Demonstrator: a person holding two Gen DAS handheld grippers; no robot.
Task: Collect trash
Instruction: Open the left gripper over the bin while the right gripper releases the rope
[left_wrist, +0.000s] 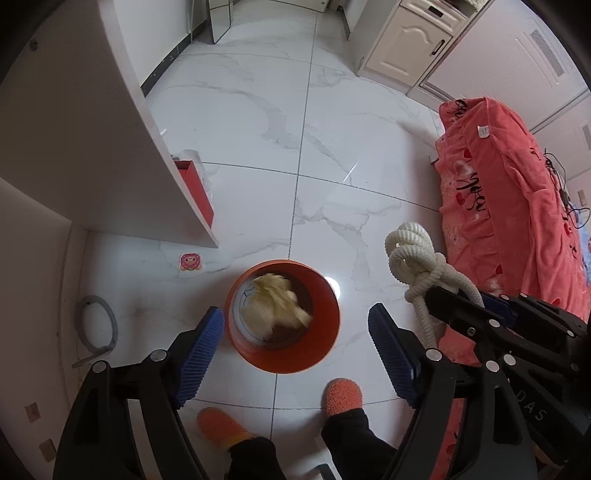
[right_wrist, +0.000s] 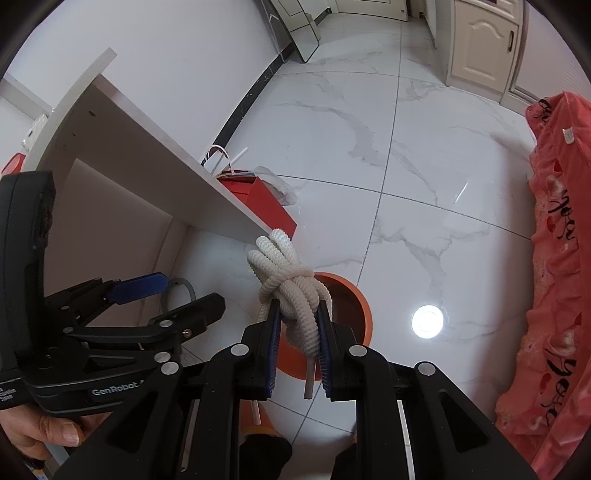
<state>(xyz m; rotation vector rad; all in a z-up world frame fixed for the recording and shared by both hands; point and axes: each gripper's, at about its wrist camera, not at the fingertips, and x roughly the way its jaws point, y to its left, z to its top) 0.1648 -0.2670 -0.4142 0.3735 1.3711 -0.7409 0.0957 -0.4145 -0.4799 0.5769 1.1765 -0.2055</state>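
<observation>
In the left wrist view, nearest to the camera are your own orange slippers (left_wrist: 343, 393) and the wide-spread fingers of your left gripper (left_wrist: 295, 350), which holds nothing. Between those fingers, lower on the floor, stands the orange bin (left_wrist: 282, 314). A pale crumpled wad (left_wrist: 273, 302) is already inside it, a little blurred, so I judge that one piece of trash is collected. To the right, your right gripper (left_wrist: 476, 299) carries the knotted white rope (left_wrist: 417, 258), beside the bin but not yet above it. A small pink sticker (left_wrist: 189, 261) lies on the tiles near the white desk (left_wrist: 110, 129); whether it counts as trash I cannot tell.

In the right wrist view, nearest are the two blue pads of your right gripper (right_wrist: 298, 332), pressed onto the rope (right_wrist: 291, 280) just below its knot. The loops stand up ahead of the fingers, and the bin (right_wrist: 347, 317) shows behind and under them. What is left, in my judgement, is to bring the rope over the opening and release it. A red paper bag (right_wrist: 262, 199) stands beside the desk.
</observation>
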